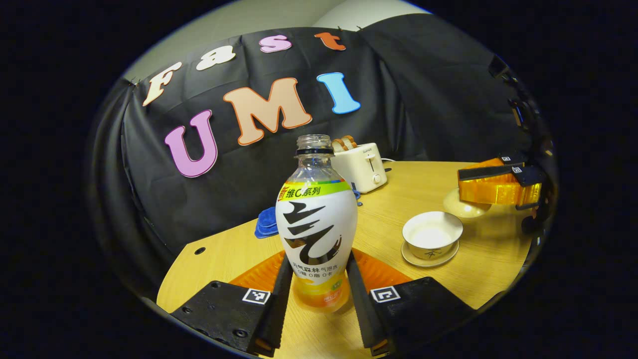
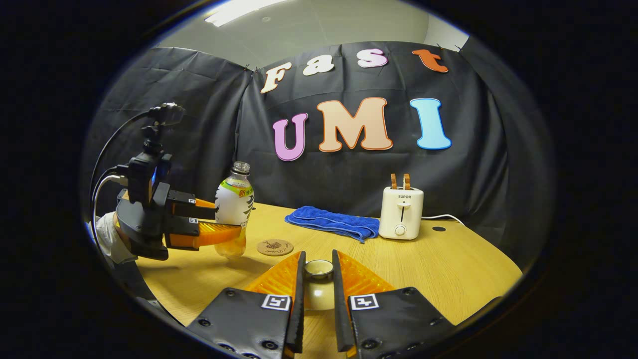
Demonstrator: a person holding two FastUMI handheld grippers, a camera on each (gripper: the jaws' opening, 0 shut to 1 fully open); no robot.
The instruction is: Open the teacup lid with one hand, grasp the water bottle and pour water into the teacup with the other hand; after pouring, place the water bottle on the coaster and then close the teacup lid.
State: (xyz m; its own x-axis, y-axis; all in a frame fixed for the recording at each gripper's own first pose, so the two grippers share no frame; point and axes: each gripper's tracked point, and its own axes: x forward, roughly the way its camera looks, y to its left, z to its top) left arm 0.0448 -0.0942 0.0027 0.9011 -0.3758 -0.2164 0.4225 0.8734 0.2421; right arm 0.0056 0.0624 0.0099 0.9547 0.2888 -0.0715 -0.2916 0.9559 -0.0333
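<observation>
In my left gripper view the water bottle point(image 1: 317, 224) stands upright at centre frame, uncapped, its lower body pinched between my left gripper point(image 1: 319, 294), both fingers pressing its sides. To its right, in the lower right of the frame, I see the teacup point(image 1: 432, 235) open on its saucer point(image 1: 429, 255), apart from the bottle. Farther right, near the frame's edge, my right gripper point(image 1: 498, 187) holds the teacup lid point(image 1: 466, 203) over the table point(image 1: 448, 174).

In my right gripper view that lid point(image 2: 319, 284) sits at bottom centre, its knob uppermost, clamped between the right gripper point(image 2: 318, 299) whose fingers are pressed onto it. At the left of the frame I see the bottle point(image 2: 234, 209) gripped by the left gripper point(image 2: 222, 230), with a sleeve point(image 2: 107, 239) behind it. The coaster point(image 2: 275, 247) lies just right of the bottle's base, bare. Beyond, a blue towel point(image 2: 331, 223) and a toaster point(image 2: 401, 212) holding toast sit toward the back wall.
</observation>
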